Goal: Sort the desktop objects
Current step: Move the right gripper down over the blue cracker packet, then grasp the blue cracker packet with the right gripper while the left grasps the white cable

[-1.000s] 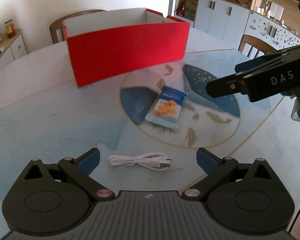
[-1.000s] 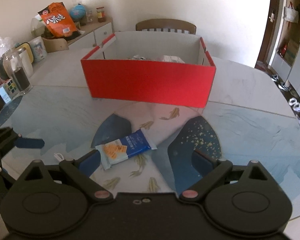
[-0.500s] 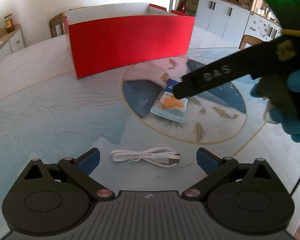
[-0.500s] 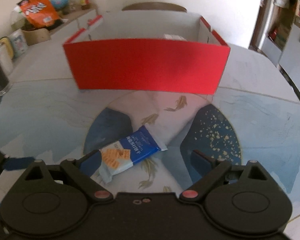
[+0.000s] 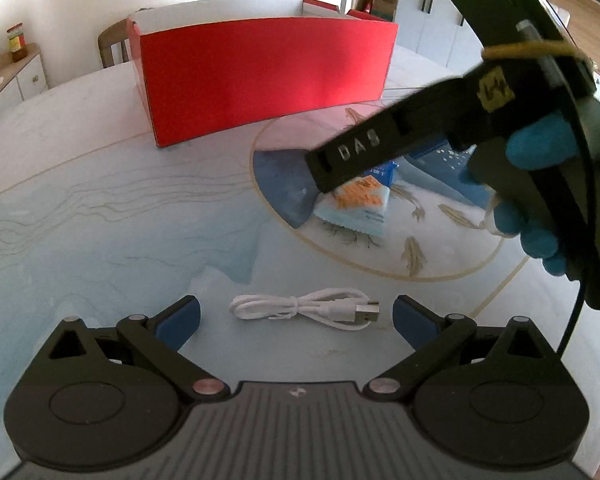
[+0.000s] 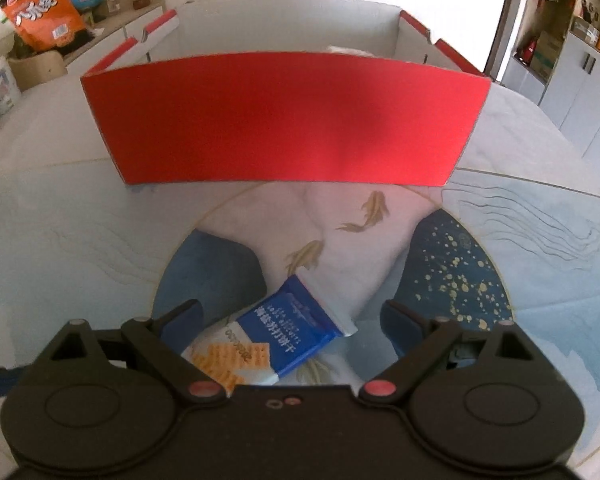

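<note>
Both wide-open, empty jaws: cracker packet (image 6: 276, 340) between the right's, white cable (image 5: 304, 309) between the left's.

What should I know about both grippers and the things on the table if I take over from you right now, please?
Left gripper: open, empty, low over the white cable, which lies between its fingers on the table.
Right gripper: open, straddling the cracker packet, not yet closed on it.
Red box: behind both, on the table; something pale shows over its rim.
Done: nothing gripped at this moment.
Left: close on the packet and the cable, then probably drop each into the box.
</note>
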`<move>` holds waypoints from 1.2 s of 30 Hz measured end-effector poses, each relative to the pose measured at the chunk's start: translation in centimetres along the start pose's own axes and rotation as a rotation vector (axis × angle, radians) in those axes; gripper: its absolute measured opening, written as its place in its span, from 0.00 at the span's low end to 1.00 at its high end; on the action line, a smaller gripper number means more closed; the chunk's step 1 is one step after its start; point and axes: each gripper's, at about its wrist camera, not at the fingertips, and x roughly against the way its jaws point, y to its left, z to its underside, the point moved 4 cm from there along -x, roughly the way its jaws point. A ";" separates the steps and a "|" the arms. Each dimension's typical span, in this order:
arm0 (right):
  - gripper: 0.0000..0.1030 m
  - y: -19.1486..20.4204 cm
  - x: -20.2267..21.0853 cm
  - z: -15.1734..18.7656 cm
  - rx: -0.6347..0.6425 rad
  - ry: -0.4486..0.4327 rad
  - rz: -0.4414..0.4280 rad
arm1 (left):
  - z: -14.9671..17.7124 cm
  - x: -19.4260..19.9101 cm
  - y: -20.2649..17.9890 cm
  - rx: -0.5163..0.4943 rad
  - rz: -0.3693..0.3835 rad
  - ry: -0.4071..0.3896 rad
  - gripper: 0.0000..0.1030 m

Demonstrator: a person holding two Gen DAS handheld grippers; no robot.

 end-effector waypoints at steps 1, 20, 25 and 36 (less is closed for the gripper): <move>0.92 0.0 -0.1 0.1 0.009 0.003 0.004 | 0.0 0.0 -0.1 -0.001 -0.002 -0.001 1.00; 0.75 -3.1 0.9 2.3 0.025 0.011 -0.019 | 0.0 -0.4 -1.2 -0.067 -0.053 -0.016 0.92; 0.71 -3.0 1.1 2.4 0.028 0.004 -0.030 | 0.0 -0.2 -1.3 -0.061 -0.056 -0.019 0.86; 0.39 -1.9 1.7 2.3 0.079 -0.007 -0.069 | -0.3 -0.1 -1.6 -0.033 -0.048 -0.022 0.76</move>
